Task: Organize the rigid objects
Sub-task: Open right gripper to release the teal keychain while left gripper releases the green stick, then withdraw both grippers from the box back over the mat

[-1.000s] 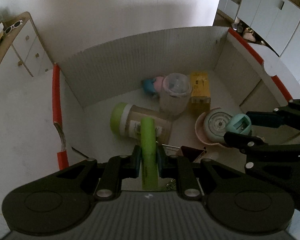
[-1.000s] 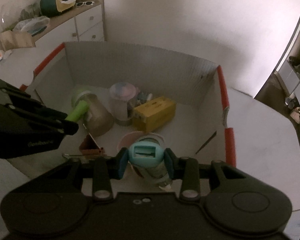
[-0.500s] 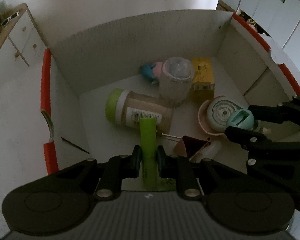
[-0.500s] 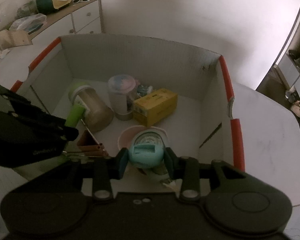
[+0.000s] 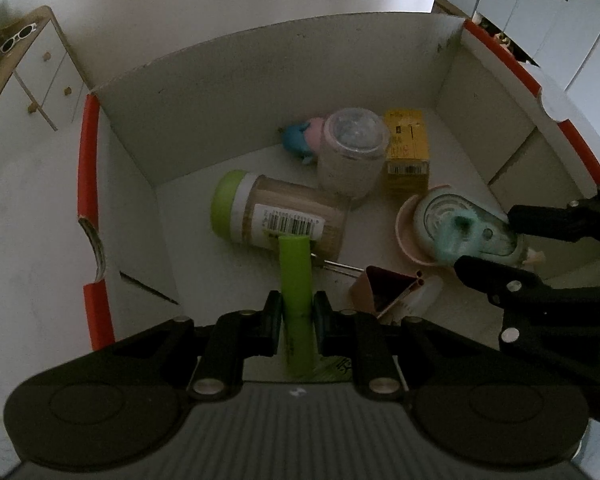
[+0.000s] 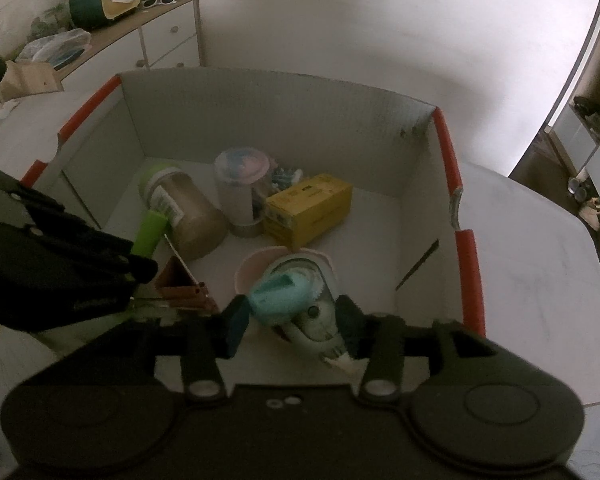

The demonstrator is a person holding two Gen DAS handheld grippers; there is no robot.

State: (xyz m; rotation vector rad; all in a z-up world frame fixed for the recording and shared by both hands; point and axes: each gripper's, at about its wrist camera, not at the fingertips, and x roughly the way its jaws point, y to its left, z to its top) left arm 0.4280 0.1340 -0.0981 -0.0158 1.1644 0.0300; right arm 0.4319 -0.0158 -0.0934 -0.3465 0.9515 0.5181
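Both grippers hang over an open white cardboard box (image 5: 228, 80) with red edge strips. My left gripper (image 5: 296, 312) is shut on a green stick-shaped object (image 5: 296, 276), seen also in the right wrist view (image 6: 150, 232). My right gripper (image 6: 290, 320) has its jaws spread; the teal and pale-green tape-dispenser-like object (image 6: 296, 300) lies tilted between them, blurred, over a pink bowl (image 6: 252, 268). It also shows in the left wrist view (image 5: 460, 228).
In the box lie a jar with a green lid (image 5: 276, 216), a clear lidded cup (image 5: 352, 152), a yellow carton (image 5: 406, 152), a pink-blue toy (image 5: 300, 140) and a brown triangular piece (image 5: 380, 288). A dresser (image 6: 152, 40) stands at the back left.
Both grippers moved lower into the box. My right gripper's jaws opened and the teal object tipped over onto the pink bowl. The left gripper stays shut on the green stick.
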